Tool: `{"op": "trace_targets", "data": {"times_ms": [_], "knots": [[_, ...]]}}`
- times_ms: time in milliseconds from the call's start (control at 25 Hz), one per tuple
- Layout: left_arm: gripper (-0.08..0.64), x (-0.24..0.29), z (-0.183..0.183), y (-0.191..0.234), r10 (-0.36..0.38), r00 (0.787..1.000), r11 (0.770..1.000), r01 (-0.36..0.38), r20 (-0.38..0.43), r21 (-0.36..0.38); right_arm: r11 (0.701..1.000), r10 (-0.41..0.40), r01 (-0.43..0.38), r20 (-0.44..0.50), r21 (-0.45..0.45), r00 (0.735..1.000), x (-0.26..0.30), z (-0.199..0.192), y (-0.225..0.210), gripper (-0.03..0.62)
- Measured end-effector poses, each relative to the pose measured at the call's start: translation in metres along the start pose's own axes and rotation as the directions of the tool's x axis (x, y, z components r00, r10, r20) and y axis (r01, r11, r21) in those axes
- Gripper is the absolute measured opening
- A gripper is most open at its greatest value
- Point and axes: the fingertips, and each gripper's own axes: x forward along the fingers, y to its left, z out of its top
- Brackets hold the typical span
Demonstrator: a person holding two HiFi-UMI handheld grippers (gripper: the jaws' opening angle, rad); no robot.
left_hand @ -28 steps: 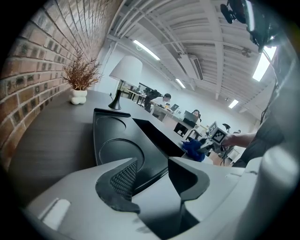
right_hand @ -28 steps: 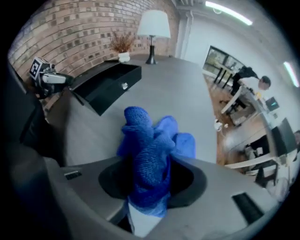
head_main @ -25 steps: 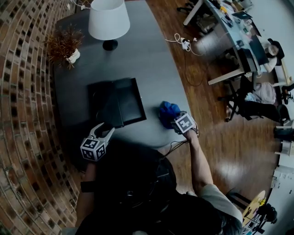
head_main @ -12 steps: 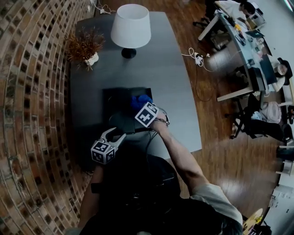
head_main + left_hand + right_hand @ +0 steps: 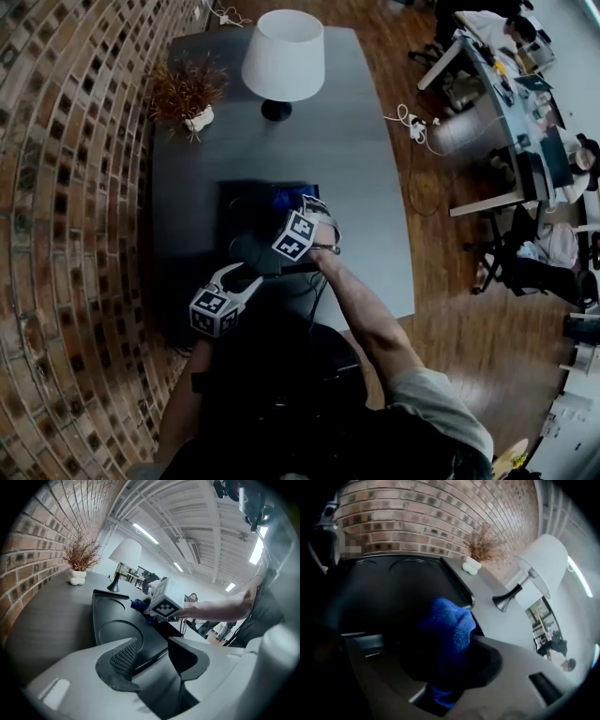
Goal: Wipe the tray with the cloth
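A black tray (image 5: 246,217) with round recesses lies on the grey table. My left gripper (image 5: 242,277) is at the tray's near left edge, jaws shut on the rim (image 5: 145,656), and the tray (image 5: 110,620) stretches away from them. My right gripper (image 5: 302,208) hovers over the tray's right part, shut on a bunched blue cloth (image 5: 288,199). In the right gripper view the cloth (image 5: 449,627) bulges out between the jaws and hangs onto the dark tray floor (image 5: 389,592). From the left gripper view, the right gripper's marker cube (image 5: 166,603) hides most of the cloth (image 5: 138,604).
A white-shaded lamp (image 5: 283,54) and a dried plant in a white pot (image 5: 187,96) stand at the table's far end. A brick wall (image 5: 66,234) runs along the left. Wooden floor, a cable (image 5: 405,120) and office desks lie to the right.
The right gripper has carried the blue cloth leftwards from the table's right side onto the tray, rolling as it went. The left gripper has stayed on the tray's near edge.
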Motion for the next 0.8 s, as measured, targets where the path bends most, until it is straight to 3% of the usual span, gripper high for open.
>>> {"op": "trace_targets", "data": {"times_ms": [120,200,280,360,440,520,560,600,720,800], "knots": [[0.192,0.000,0.001,0.001,0.002,1.000,1.000,-0.002,0.004,-0.005,0.995,0.060,-0.055,0.064,-0.077,0.996,-0.003,0.001,0.006,0.132],[0.190,0.000,0.001,0.001,0.006,1.000,1.000,-0.006,0.003,-0.005,0.996,0.023,-0.016,0.078,-0.089,0.997,-0.001,-0.001,-0.006,0.133],[0.190,0.000,0.000,0.001,0.010,1.000,1.000,-0.010,0.002,-0.007,0.985,-0.032,0.045,0.076,-0.167,0.997,0.002,0.002,-0.008,0.133],[0.190,0.000,0.000,0.001,0.012,1.000,1.000,-0.012,0.003,-0.006,0.960,-0.025,0.048,0.085,-0.276,0.996,0.002,0.005,0.003,0.131],[0.191,0.000,0.001,0.002,0.011,1.000,1.000,-0.011,0.006,-0.004,0.927,0.071,-0.025,0.109,-0.375,0.992,-0.006,0.004,0.020,0.129],[0.190,0.000,0.000,0.002,0.009,1.000,1.000,-0.009,0.010,-0.001,0.866,0.182,-0.103,0.118,-0.489,0.976,-0.018,-0.002,0.037,0.129],[0.190,0.000,0.000,0.002,0.009,1.000,1.000,-0.009,0.011,0.000,0.841,0.206,-0.114,0.119,-0.529,0.971,-0.023,-0.005,0.040,0.129],[0.190,0.000,0.000,0.002,0.010,1.000,1.000,-0.010,0.010,-0.001,0.837,0.196,-0.102,0.122,-0.538,0.973,-0.024,-0.007,0.036,0.129],[0.190,0.000,0.000,0.002,0.015,1.000,1.000,-0.015,0.005,-0.002,0.917,0.048,0.000,0.112,-0.398,0.993,-0.010,-0.005,-0.001,0.129],[0.190,0.001,-0.001,0.004,0.023,1.000,1.000,-0.023,-0.003,0.011,0.935,0.017,0.014,0.084,-0.354,0.996,0.000,0.000,-0.005,0.129]]}}
